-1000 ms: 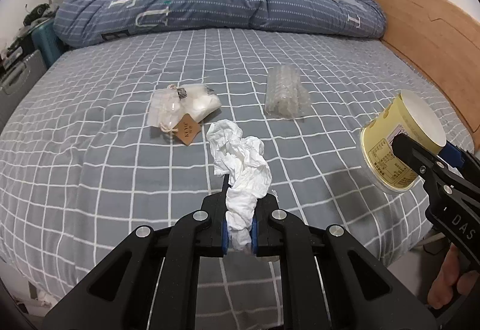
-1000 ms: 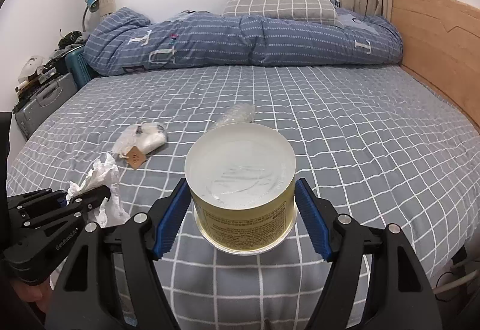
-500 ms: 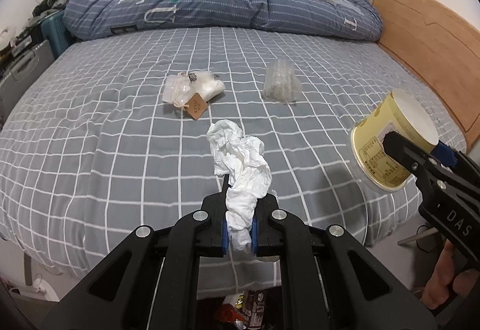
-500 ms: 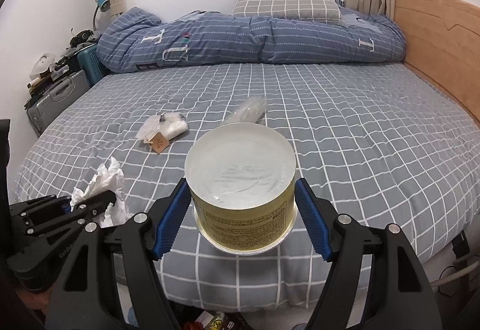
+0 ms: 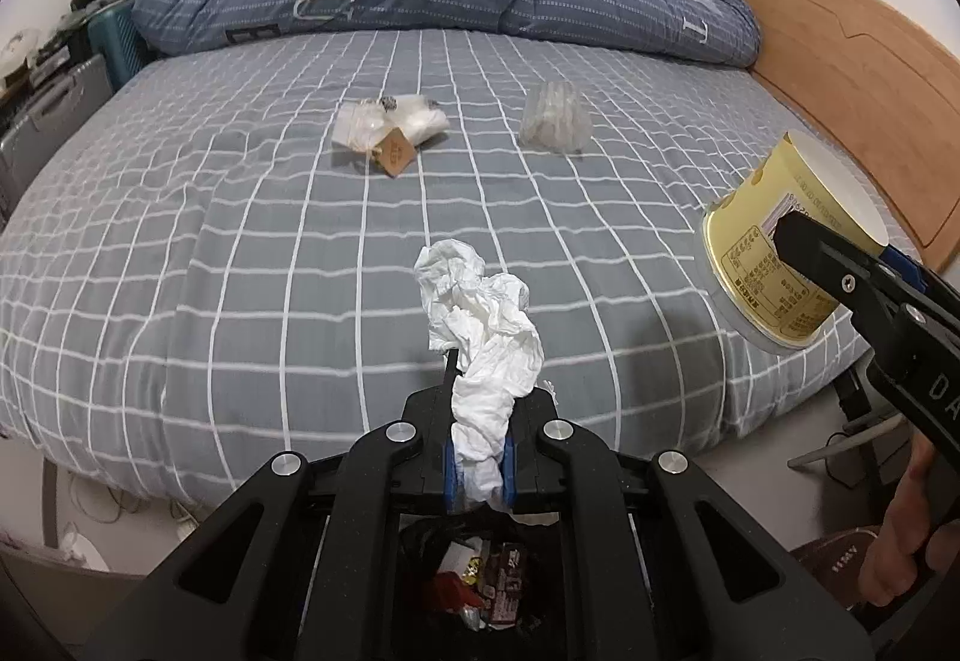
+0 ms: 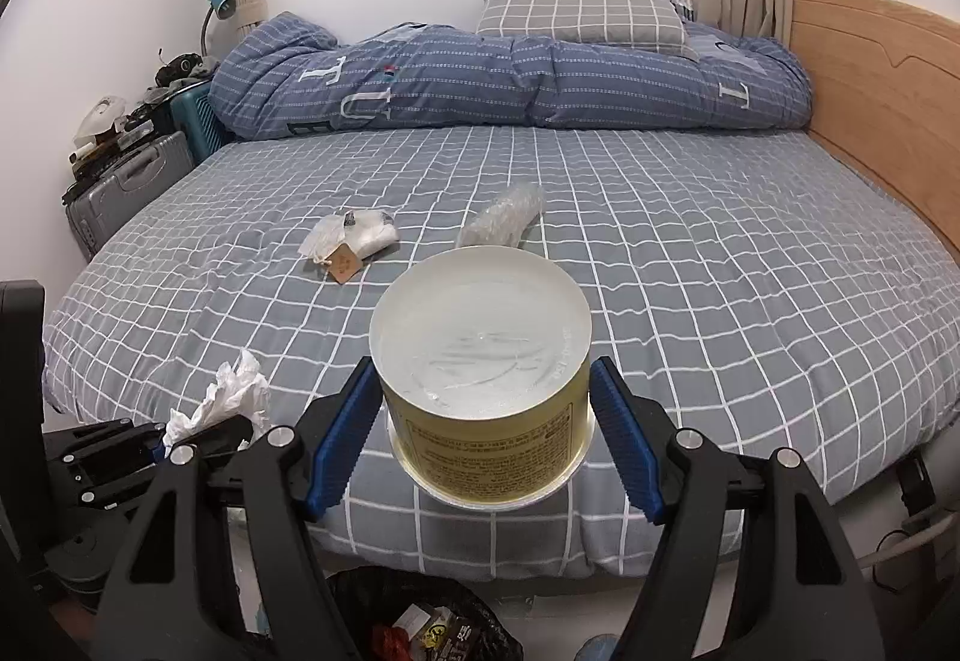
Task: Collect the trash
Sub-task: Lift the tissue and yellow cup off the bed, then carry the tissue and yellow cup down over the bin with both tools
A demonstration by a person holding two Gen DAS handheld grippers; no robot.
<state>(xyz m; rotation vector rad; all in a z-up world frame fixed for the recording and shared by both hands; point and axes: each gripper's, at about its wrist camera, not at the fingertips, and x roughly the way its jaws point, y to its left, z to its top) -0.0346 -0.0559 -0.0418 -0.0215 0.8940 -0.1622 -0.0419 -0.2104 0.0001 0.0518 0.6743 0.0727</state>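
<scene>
**Both hand-held grippers loaded, held over the bin at the foot of the bed**

The left hand-held gripper was clamped tight on a crumpled white tissue, the blue pads squeezing its lower end while the rest stuck up past the fingertips. The right hand-held gripper gripped a yellow round tub across its sides, one blue pad on each side, pale flat end facing away from the camera, printed label on the wall. In the left wrist view the tub sat off to the right, tilted, with a hand on the gripper handle below it.

Both grippers hung just off the near edge of the bed, not over the mattress. Directly below them stood a black-lined trash bin with wrappers already inside; the right wrist view caught its rim too.

Still on the grey checked sheet, around the middle of the bed: a clear plastic bag with a brown paper tag, and to its right, apart from it, a crumpled clear plastic piece. A folded blue quilt and a checked pillow lay along the far edge. Wooden headboard ran down the right edge. Suitcases stood by the far left corner.
</scene>
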